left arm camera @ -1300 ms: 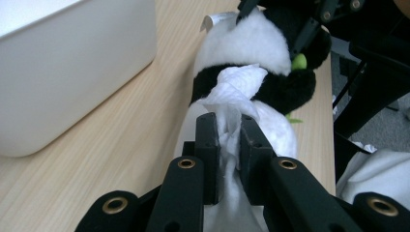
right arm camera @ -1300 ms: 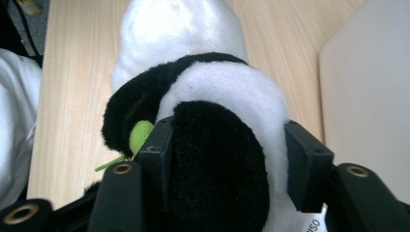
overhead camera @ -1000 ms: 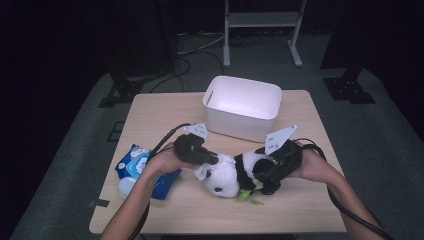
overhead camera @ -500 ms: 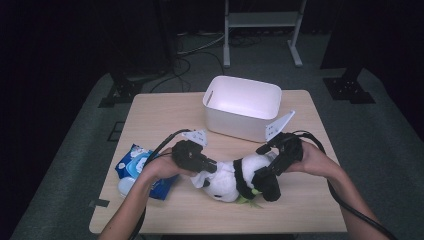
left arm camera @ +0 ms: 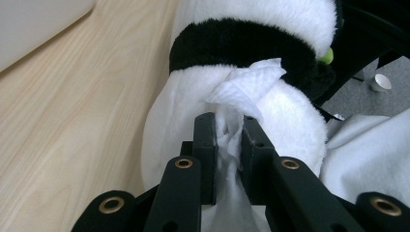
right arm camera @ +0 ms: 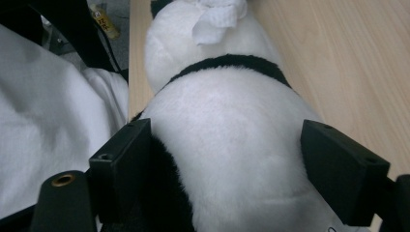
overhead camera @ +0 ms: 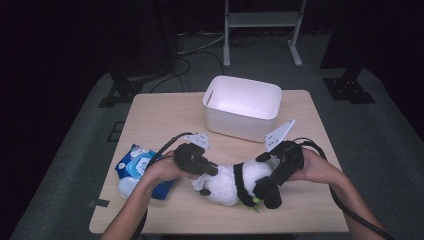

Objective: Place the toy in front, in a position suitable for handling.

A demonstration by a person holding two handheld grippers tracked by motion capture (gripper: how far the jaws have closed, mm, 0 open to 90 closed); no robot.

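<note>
A black-and-white plush panda (overhead camera: 226, 184) lies on the wooden table (overhead camera: 165, 115) near its front edge. My left gripper (overhead camera: 212, 170) comes in from the left, shut on a crumpled white wipe (left arm camera: 246, 89). The wipe is pressed against the panda's white fur (left arm camera: 290, 113) just below a black band. From the right, my right gripper (overhead camera: 264, 188) stands wide around the panda's body (right arm camera: 227, 111). Both its pads (right arm camera: 121, 162) press into the fur. In the right gripper view the wipe (right arm camera: 217, 19) shows at the panda's far end.
A white plastic bin (overhead camera: 240, 122) stands behind the panda at the table's middle back. A blue pack of wipes (overhead camera: 134, 164) lies under the left forearm at the left edge. Black stands and cables sit on the floor beyond the table.
The left gripper and its wipe have slid slightly over the panda's fur. The right gripper keeps its hold and has barely shifted.
</note>
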